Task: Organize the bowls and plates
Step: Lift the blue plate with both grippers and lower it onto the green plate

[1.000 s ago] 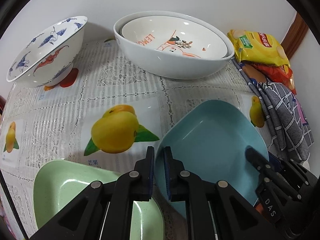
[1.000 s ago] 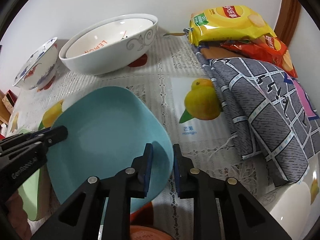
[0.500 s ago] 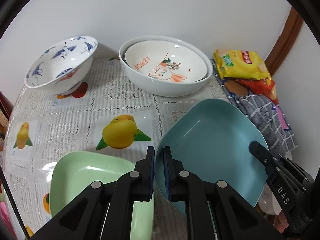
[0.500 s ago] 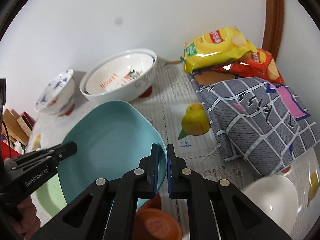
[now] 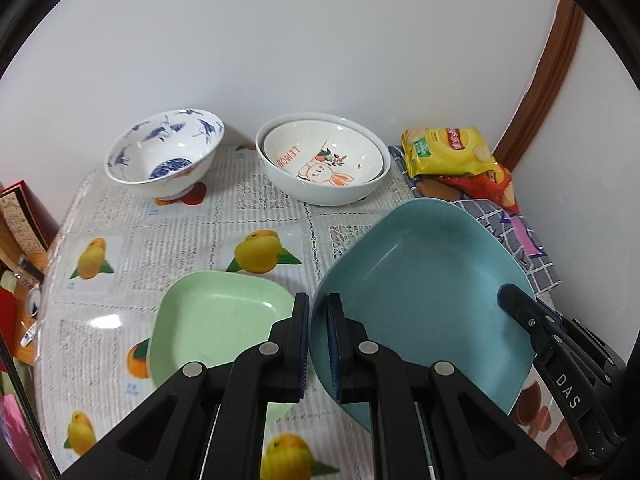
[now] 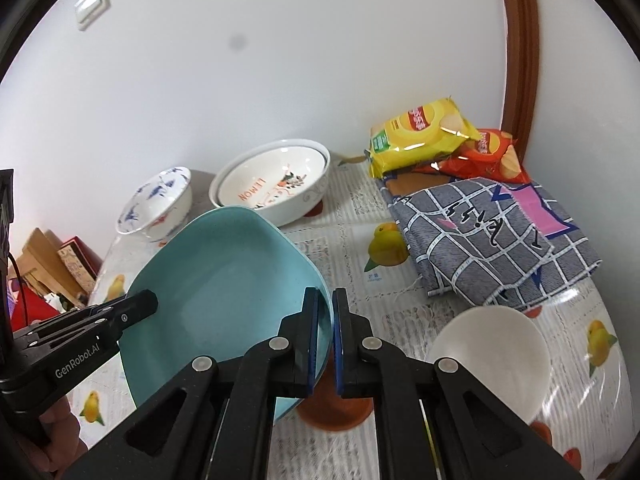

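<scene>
Both grippers clamp the blue plate (image 5: 420, 280) clear above the worktop (image 5: 160, 248): left gripper (image 5: 318, 344) on its left rim, right gripper (image 6: 325, 340) on its right, jaws closed tight (green plate (image 5: 216, 320) lies just left).

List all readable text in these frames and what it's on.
"LEMON": inner white bowl, printed in orange.
"DAS": right gripper body.
"GenRobot.AI": left gripper body.
Chip bags: logos too small to read.
Tablecloth captions under the fruit: too small.
</scene>
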The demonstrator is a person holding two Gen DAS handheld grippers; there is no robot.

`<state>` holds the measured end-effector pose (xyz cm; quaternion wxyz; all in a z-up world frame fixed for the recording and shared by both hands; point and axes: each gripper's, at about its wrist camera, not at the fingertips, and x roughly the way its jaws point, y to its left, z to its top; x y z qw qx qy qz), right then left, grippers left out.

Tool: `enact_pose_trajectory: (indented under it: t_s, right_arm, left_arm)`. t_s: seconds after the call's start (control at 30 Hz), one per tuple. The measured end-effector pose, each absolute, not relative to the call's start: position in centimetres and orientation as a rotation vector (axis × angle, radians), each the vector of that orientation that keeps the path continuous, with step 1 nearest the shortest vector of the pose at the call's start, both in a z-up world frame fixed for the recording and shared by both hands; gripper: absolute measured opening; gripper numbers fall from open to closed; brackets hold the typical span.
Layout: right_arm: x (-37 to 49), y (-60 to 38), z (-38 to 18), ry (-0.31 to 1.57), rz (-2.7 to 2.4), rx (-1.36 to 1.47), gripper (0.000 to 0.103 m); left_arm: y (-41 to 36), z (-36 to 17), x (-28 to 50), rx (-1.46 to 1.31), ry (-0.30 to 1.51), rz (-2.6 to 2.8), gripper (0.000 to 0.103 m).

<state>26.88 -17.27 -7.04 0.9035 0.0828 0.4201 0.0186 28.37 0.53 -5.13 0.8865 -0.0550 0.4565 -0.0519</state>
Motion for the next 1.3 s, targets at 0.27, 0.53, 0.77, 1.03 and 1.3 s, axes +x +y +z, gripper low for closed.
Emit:
enact_pose_trajectory:
  t_s: [0.27,0.53,0.77,1.03,1.3]
  right_arm:
    - [23.8,-15.4,-4.2,0.829,0.064,0.155,0.007]
    - [22.1,-12.4,-2.3,0.798,0.100,0.124,0.007]
    - [21.7,-10.0,-2.5,0.811,0.136,0.111,0.007]
    - [22.1,-7.4,-5.4,0.882,0.183,0.097,0.007]
    - [22.5,-5.3,-8.2,0.947,0.217,0.080,0.007]
  left_arm:
    - [2.5,-2.9,24.5,-0.134,0.910,-0.083,0.009]
    - [5.5,-1.5,22.2,-0.173,0.884,-0.050,0.009]
    - [7.9,-1.8,21.3,-0.187,0.891,-0.013,0.009]
    - [10.7,-4.6,20.8,-0.205,0.951,0.039,0.009]
    - [12.6,-7.2,20.6,-0.226,0.995,0.074,0.009]
